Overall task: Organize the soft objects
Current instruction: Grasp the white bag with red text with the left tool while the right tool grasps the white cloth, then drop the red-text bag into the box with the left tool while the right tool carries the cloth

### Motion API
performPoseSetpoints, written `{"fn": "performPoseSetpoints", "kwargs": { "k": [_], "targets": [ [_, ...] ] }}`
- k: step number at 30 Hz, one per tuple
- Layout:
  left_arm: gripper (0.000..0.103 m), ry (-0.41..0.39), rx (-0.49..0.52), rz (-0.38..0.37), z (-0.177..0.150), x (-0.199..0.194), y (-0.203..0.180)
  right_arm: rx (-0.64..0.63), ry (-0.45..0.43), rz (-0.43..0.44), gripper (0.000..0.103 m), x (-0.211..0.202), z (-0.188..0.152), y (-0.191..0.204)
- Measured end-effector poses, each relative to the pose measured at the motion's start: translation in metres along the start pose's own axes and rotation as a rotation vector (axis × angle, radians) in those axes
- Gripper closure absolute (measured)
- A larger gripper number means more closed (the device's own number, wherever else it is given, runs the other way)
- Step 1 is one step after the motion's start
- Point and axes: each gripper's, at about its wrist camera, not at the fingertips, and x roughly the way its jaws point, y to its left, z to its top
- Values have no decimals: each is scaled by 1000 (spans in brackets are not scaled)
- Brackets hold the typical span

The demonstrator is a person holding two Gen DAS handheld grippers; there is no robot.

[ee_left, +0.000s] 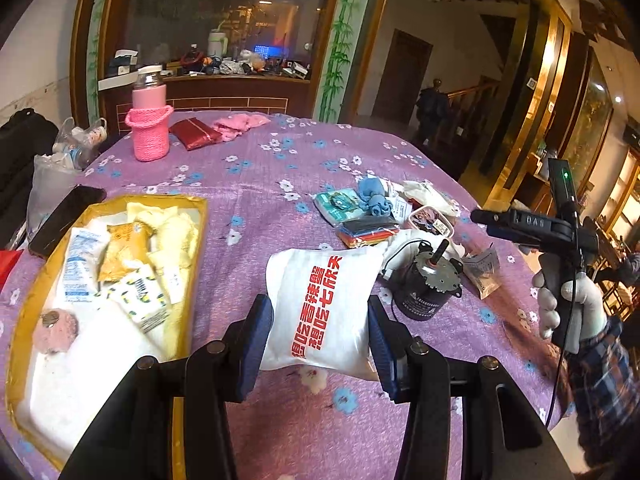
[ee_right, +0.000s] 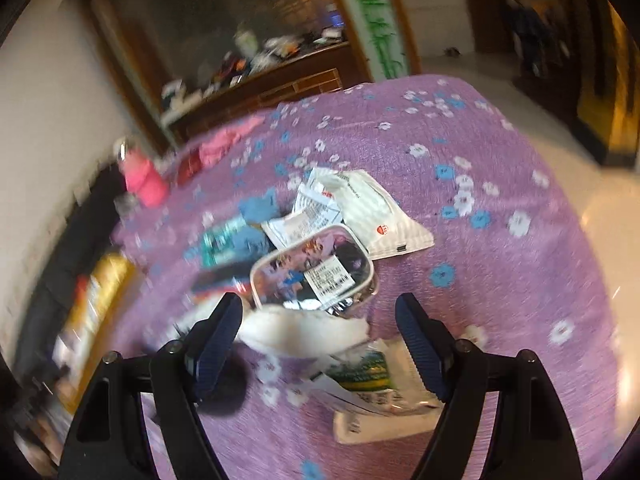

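Pouch [ee_left: 320, 308], white w/ red print, sits clamped between left gripper [ee_left: 320, 340] pads above the cloth, just right of the yellow tray [ee_left: 196, 240]. Right gripper [ee_right: 320, 344] hangs open over the pile w/ nothing held. Keep squeeze light & carry it level to tray, clear of the motor [ee_left: 424, 284].

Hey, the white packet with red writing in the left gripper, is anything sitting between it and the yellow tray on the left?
Nothing visible does. The left gripper holds the white packet, and only bare purple tablecloth lies between it and the yellow tray. The black motor sits on the packet's other side.
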Motion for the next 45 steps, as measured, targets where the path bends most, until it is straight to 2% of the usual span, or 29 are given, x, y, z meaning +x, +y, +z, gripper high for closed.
{"fn": "performPoseSetpoints", "kwargs": {
  "k": [3, 5, 6, 9, 11, 12, 18, 20, 21, 24, 29, 33, 35, 38, 45],
  "targets": [
    [53, -5, -25, -3, -3, -4, 11, -274, 69, -72, 25, 8, -7, 33],
    [53, -5, -43, -2, -6, -6, 16, -482, 104, -140, 34, 19, -19, 59],
    [53, -4, -48, 1, -7, -6, 17, -548, 118, -155, 38, 24, -23, 67],
    [53, -7, -61, 10, -10, -9, 20, -696, 145, -165, 54, 41, -32, 87],
    [53, -9, -65, 16, -11, -11, 20, -767, 128, -152, 69, 48, -33, 93],
    [53, -9, -65, 19, -10, -12, 19, -785, 130, -142, 70, 51, -31, 95],
    [53, -13, -57, 27, -10, -16, 14, -727, 219, -65, 86, 63, -21, 86],
    [53, -12, -56, 23, -10, -15, 13, -665, 220, -43, 94, 58, -18, 82],
    [53, -12, -56, 21, -10, -15, 13, -621, 218, -25, 94, 53, -15, 79],
    [53, -13, -54, 15, -11, -16, 13, -551, 180, -16, 94, 36, -11, 71],
    [53, -25, -71, 12, -10, -19, 21, -415, 50, -2, 94, -23, 1, 55],
    [53, -27, -90, 9, -11, -19, 27, -353, -30, 34, 94, -60, 11, 54],
    [53, -31, -97, 12, -12, -21, 31, -337, -61, 69, 94, -74, 15, 63],
    [53, -45, -116, 31, -13, -28, 43, -322, -64, 144, 94, -79, 18, 81],
    [53, -75, -194, 120, -23, -51, 89, -340, -5, 345, 94, -55, 14, 151]
  ]
}}
